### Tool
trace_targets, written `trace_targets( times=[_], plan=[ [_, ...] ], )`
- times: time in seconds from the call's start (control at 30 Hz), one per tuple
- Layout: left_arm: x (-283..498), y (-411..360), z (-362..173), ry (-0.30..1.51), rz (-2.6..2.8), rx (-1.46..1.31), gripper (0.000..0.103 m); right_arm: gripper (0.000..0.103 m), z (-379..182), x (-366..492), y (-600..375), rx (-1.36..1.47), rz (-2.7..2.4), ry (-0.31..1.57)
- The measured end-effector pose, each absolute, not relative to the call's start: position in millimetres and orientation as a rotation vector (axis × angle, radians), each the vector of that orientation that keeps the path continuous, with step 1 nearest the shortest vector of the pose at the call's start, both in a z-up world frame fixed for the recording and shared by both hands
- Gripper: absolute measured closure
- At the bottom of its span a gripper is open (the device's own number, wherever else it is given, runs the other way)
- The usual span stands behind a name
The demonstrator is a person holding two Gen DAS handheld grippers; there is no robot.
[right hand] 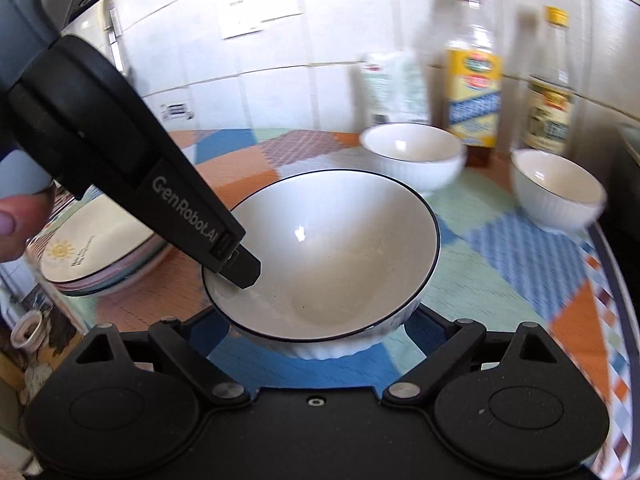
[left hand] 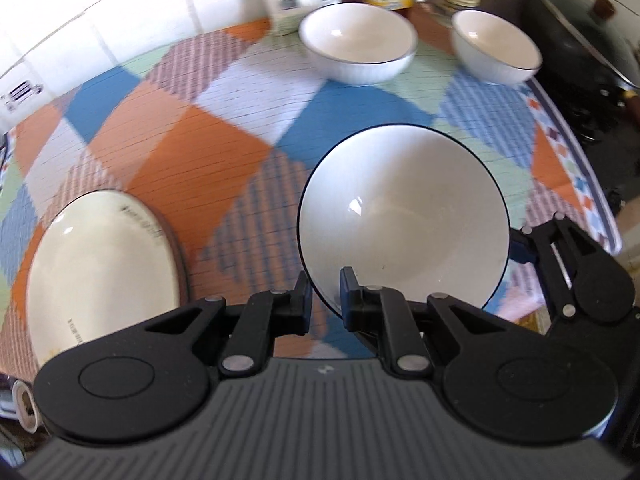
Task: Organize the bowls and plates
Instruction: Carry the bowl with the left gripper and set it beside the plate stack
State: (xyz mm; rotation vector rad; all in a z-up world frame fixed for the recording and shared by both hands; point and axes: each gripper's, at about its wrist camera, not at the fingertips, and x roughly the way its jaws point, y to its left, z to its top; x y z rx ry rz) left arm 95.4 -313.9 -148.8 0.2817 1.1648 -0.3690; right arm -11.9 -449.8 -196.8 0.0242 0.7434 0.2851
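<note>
white bowl [right hand: 332, 256], thin dark rim, ribbed outside

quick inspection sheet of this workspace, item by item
surface: patchwork patterned cloth covers the table
job's things: dark-rimmed bowl held up; two white bowls at the back, larger bowl and smaller bowl; plate stack at left
clutter: two bottles, yellow-label bottle and pale-label bottle; carton; dark lidded pot
grippers: left gripper pinches the dark-rimmed bowl's rim; right gripper spread around its base, contact unclear
cables: nothing seen
surroundings: white tiled wall
</note>
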Motion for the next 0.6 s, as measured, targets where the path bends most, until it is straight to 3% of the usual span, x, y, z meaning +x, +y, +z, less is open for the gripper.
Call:
trace_targets(
  times=[0.53,0.6],
  plan=[
    [132.2,-265.3,-178.3,1.268,-0.335,0.196,0.088,0.007,-219.6,20.3,-404.3,0.005,0.353,0.8],
    [134.6,-264.8,-181.6,1.27,-0.319,0.208,0.08,0.007,-222.2,19.6,-401.1,-0.007,0.352,0.806]
  ],
)
